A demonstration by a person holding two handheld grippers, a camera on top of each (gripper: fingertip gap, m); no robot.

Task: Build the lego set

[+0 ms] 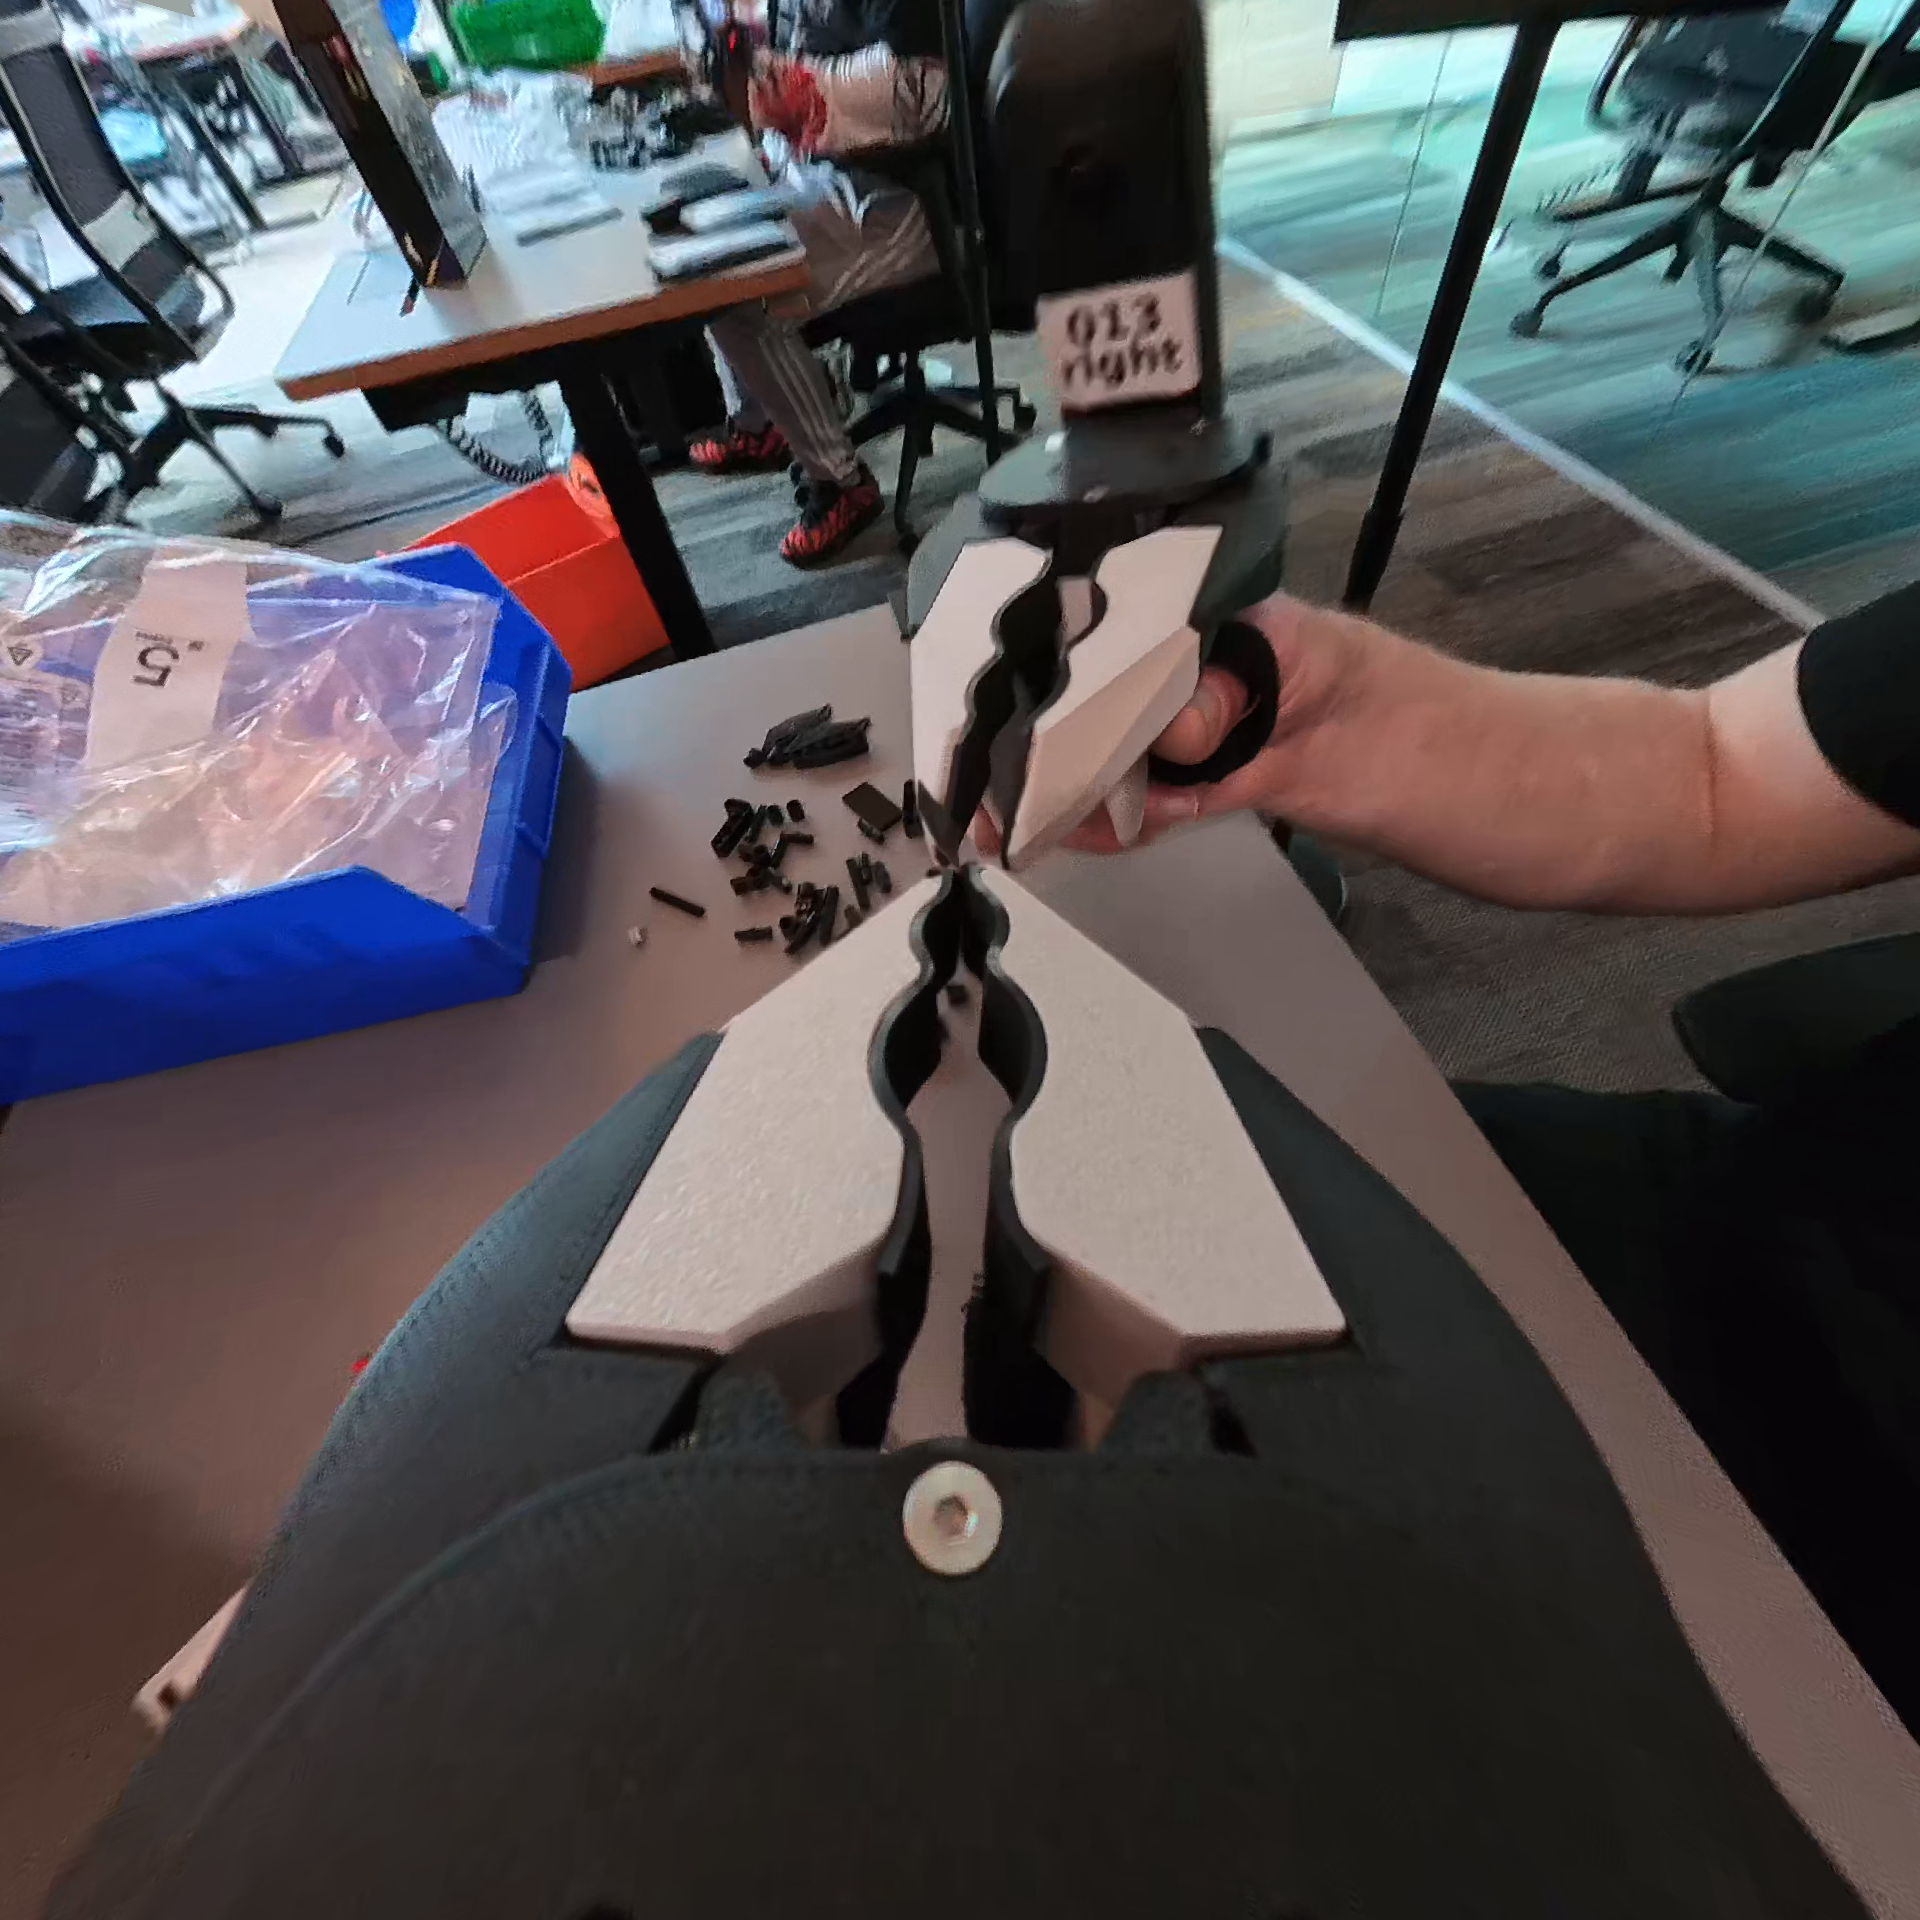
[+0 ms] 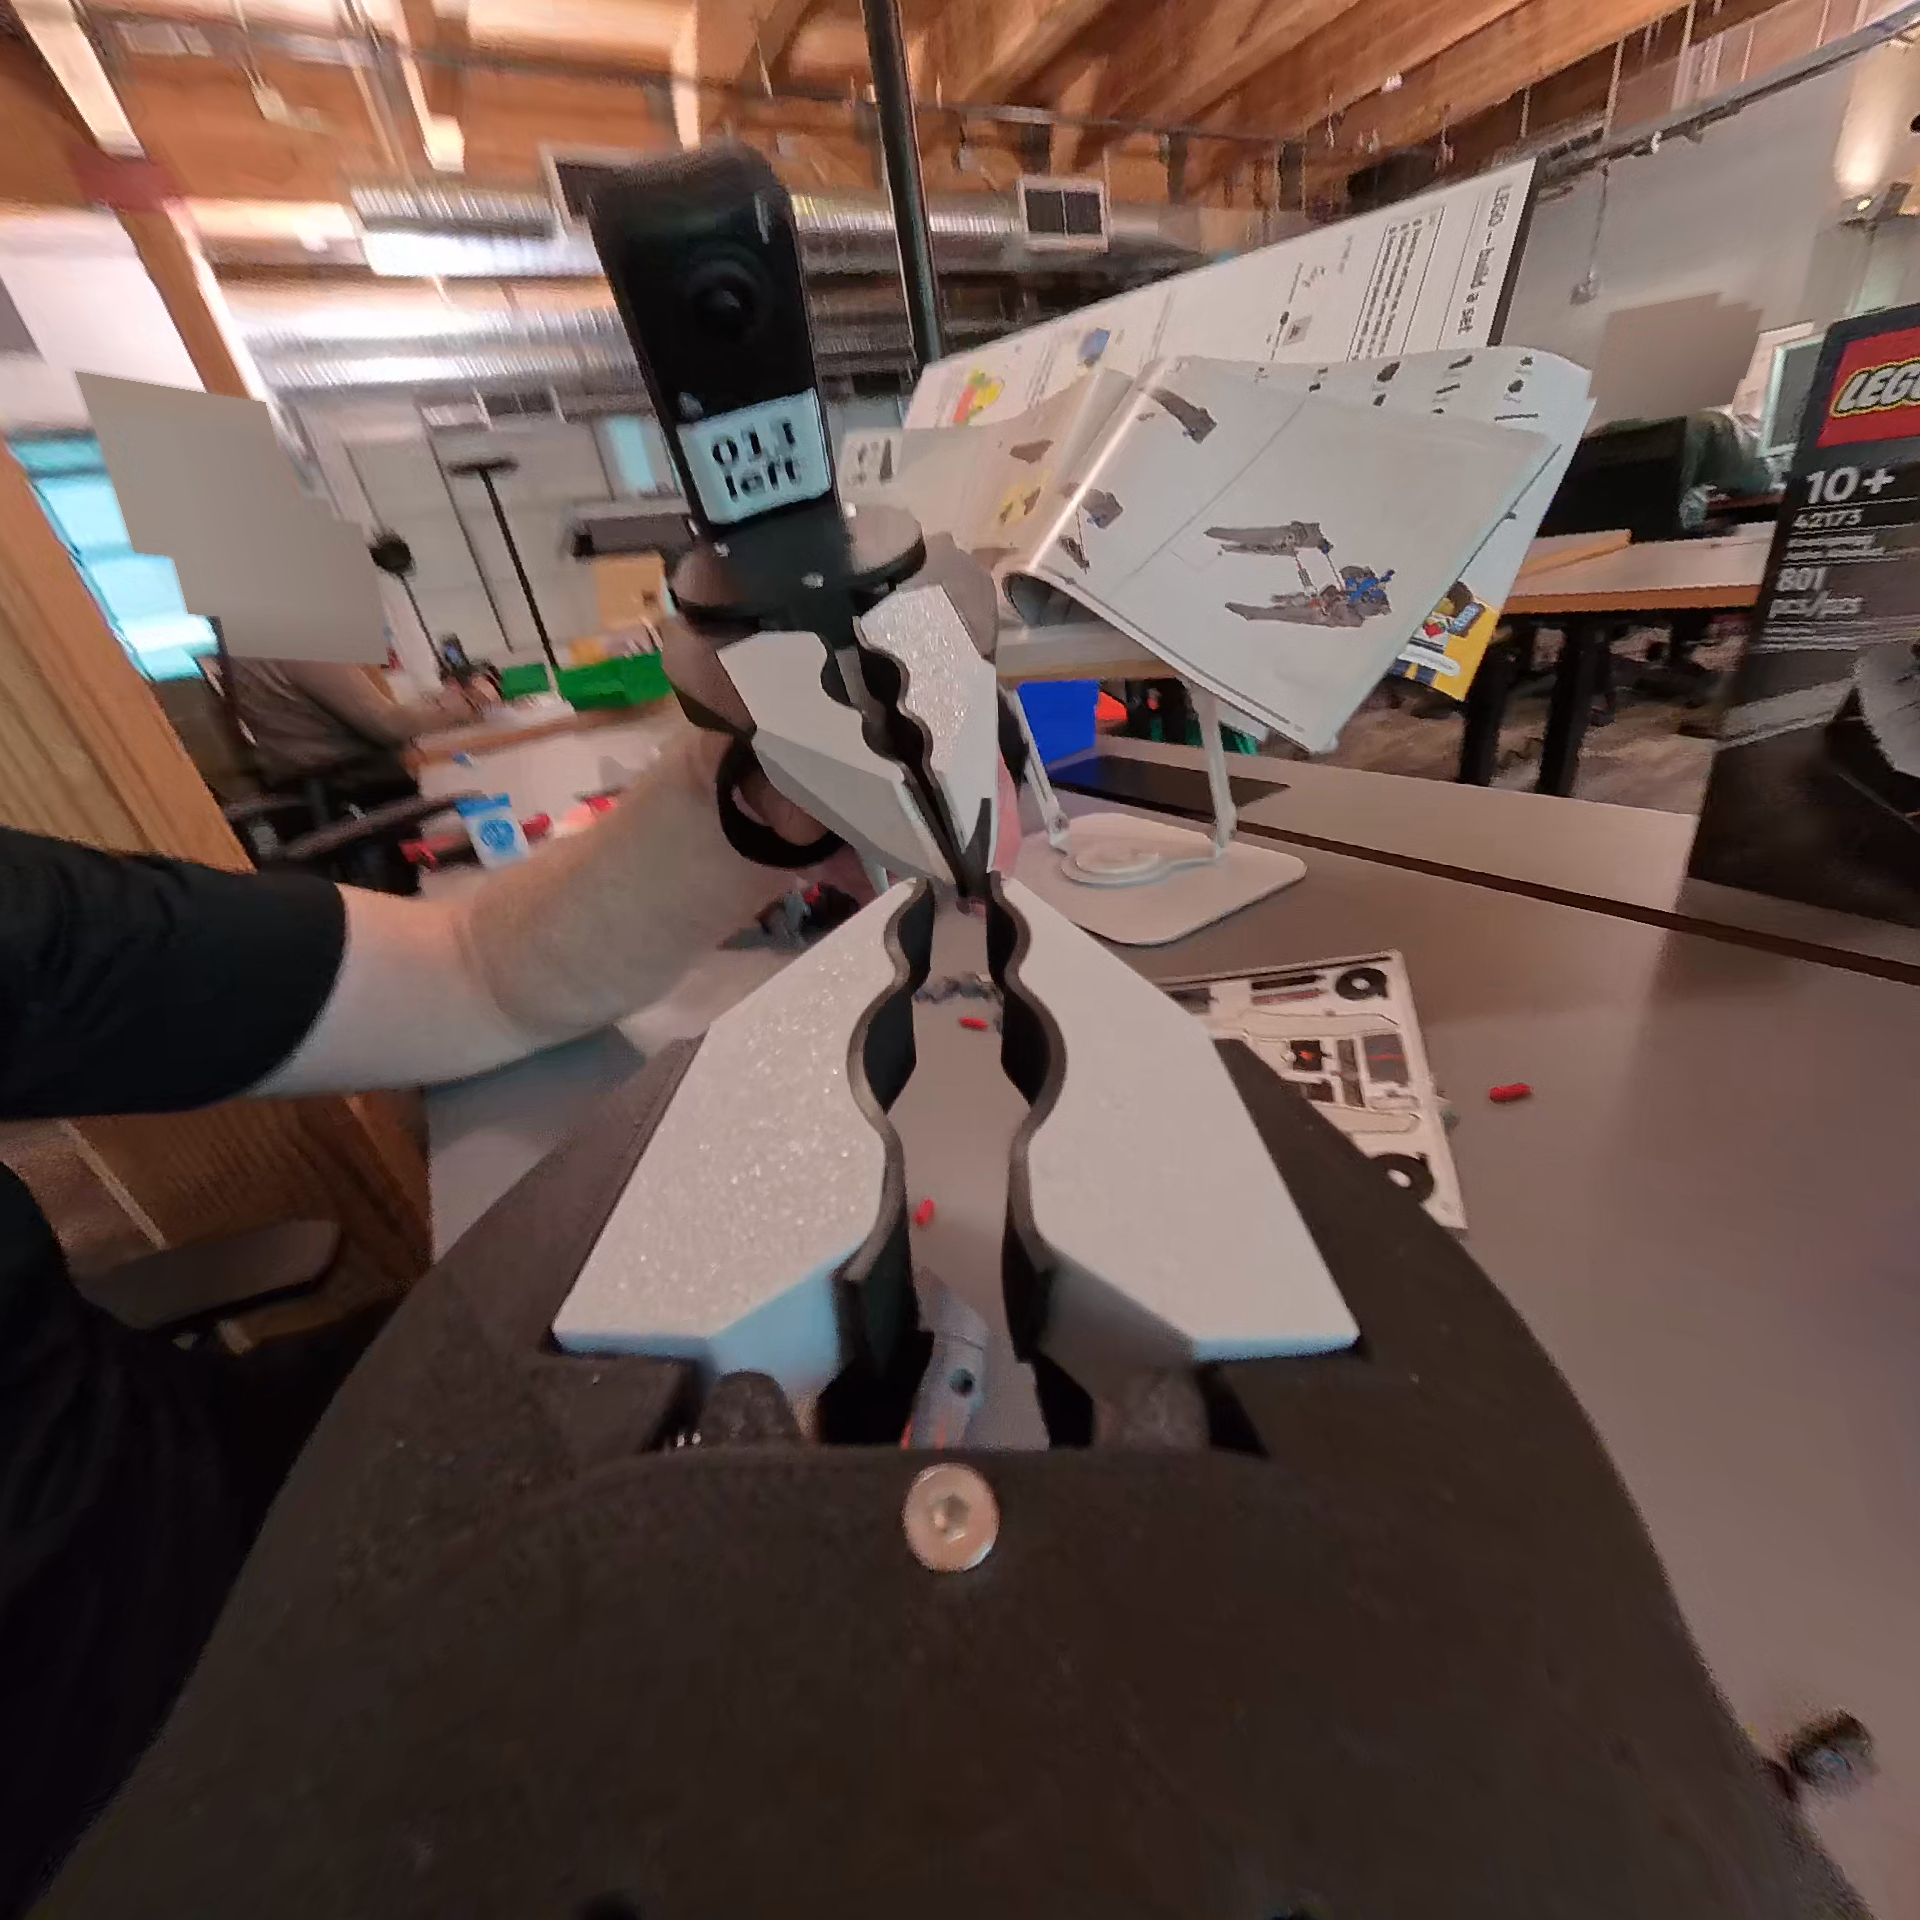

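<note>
Left gripper point(image 1: 958, 883) tips are pressed together, met tip to tip by the right gripper point(image 1: 971, 847); small black plastic pegs point(image 1: 795, 852) are scattered beside a blue plastic bin point(image 1: 312, 966)

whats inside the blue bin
The blue bin holds crumpled clear plastic bags, one with a white label. Whatever lies beneath or inside them is covered, so any loose pieces there cannot be seen.
</note>
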